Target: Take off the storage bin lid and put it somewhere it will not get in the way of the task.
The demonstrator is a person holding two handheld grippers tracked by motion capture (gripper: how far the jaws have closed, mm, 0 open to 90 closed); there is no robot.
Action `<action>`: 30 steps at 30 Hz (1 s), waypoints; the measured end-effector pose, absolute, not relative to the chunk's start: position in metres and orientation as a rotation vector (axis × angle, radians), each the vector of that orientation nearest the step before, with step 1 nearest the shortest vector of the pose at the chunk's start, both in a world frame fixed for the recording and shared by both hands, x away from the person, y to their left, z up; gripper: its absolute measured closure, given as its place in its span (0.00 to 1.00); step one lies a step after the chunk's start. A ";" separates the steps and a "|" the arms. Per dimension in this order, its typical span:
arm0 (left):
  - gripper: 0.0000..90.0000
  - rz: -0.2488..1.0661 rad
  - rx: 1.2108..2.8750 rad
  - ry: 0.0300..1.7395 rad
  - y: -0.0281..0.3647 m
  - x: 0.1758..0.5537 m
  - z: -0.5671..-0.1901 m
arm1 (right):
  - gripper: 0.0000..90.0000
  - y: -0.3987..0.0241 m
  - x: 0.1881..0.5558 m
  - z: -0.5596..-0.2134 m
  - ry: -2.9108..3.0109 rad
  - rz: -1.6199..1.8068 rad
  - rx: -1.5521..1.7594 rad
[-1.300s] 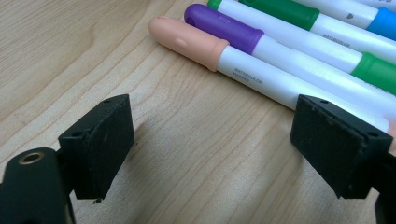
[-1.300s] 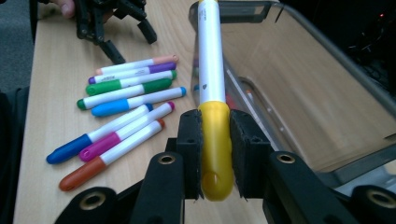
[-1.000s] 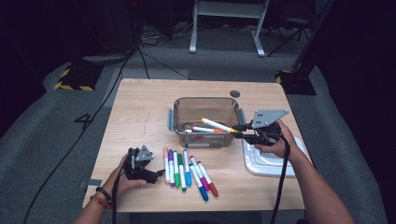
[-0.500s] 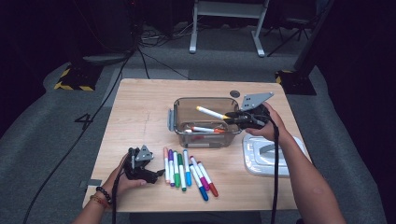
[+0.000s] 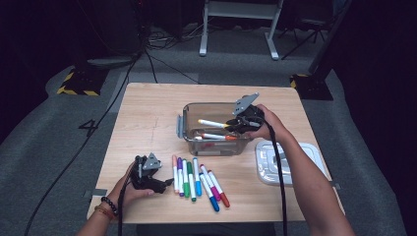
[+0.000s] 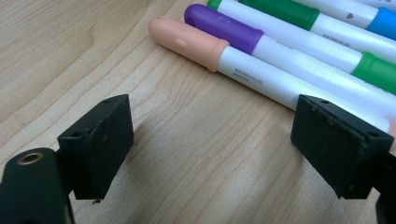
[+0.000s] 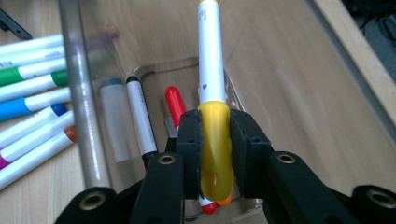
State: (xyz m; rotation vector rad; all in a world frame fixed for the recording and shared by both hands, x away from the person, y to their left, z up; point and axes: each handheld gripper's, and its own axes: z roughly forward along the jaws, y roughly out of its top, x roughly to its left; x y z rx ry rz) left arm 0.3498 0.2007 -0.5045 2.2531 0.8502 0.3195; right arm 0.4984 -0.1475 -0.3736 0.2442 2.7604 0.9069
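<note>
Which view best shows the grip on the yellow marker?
Right gripper view: the right gripper clamps the yellow marker by its cap, over the box. High view shows the marker small and its cap hidden.

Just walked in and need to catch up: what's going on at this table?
A person is sorting markers into a clear container. The right gripper is shut on a yellow-capped marker, held over the container, where a few markers already lie. The left gripper rests open on the table beside the row of loose markers. A lid lies aside.
</note>
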 end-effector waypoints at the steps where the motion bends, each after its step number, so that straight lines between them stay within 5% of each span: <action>1: 0.15 0.319 2.253 0.851 0.201 0.350 -0.505 | 0.84 -0.145 0.500 -0.375 2.771 0.893 0.241; 24: 0.15 0.318 2.251 0.853 0.201 0.349 -0.505 | 0.83 -0.118 0.518 -0.397 2.981 0.522 0.179; 30: 0.15 0.318 2.251 0.854 0.201 0.349 -0.505 | 0.74 -0.118 0.519 -0.398 2.971 0.515 0.188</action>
